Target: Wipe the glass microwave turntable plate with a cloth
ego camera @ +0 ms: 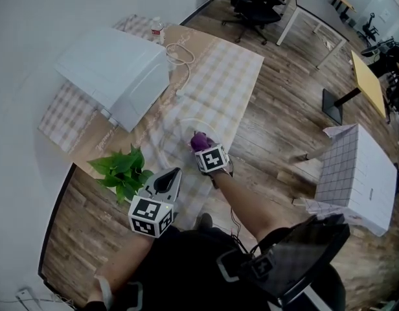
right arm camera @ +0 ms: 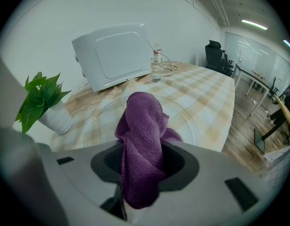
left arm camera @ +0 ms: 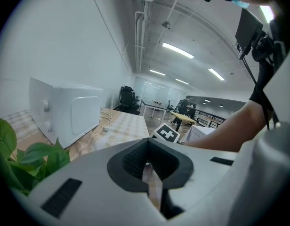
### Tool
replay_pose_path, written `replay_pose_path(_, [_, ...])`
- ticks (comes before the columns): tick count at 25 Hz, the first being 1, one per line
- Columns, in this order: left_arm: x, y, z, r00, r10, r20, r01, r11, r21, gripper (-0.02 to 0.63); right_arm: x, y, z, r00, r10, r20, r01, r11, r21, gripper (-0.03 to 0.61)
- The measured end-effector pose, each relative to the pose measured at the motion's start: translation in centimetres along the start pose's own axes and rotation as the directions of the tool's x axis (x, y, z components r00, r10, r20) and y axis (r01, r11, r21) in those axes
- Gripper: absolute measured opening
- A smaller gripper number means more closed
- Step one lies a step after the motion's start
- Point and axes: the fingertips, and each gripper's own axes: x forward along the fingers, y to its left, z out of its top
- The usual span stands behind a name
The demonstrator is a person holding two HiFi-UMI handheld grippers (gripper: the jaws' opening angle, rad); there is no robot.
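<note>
Looking down, head view: the right gripper [ego camera: 209,154] is clamped on a purple cloth [ego camera: 199,141] over the right part of the glass plate [ego camera: 175,123].
Plate's place: flat on the checked tablecloth [ego camera: 219,76], between the white microwave [ego camera: 115,76] and the person.
Left gripper [ego camera: 166,185]: held just off the plate's near edge, beside the potted plant [ego camera: 125,170].
Far end of table: a small bottle [ego camera: 158,28] and a white cable [ego camera: 180,54] next to the microwave.
Left gripper view: the jaws are drawn together but for a thin slit, with nothing between them; green leaves are at the left, the microwave is behind them, and the right gripper's marker cube is ahead.
Right gripper view: the jaws pinch the purple cloth [right arm camera: 142,149], which bunches upward out of them.
Glass plate [right arm camera: 192,126]: it lies directly past the jaws; whether the cloth touches it cannot be told.
Background there: the microwave beyond the plate, the potted plant at the left.
</note>
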Motion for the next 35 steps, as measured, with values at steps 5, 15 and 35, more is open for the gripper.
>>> replay_pose_path(5, [-0.2,0.2,0.3,0.999,0.032,0.016,-0.032,0.999,0.000,0.002,-1.1,-1.2,-1.2,1.000,-0.019,-0.007,0.019,1.000,0.010,0.169])
replay_pose_path(15, [-0.4,-0.6,-0.5,0.998,0.059,0.003,-0.059,0.998,-0.006,0.002,-2.6,-2.6,-3.3,1.000,-0.016,-0.022,0.017,0.999,0.036,0.170])
replay_pose_path(35, [-3.5,4.0,-0.8,0.989,0.145,0.017,-0.144,0.989,-0.034,0.003,1.8,10.8,5.2,0.977,0.210,0.024,-0.204,0.969,-0.142,0.172])
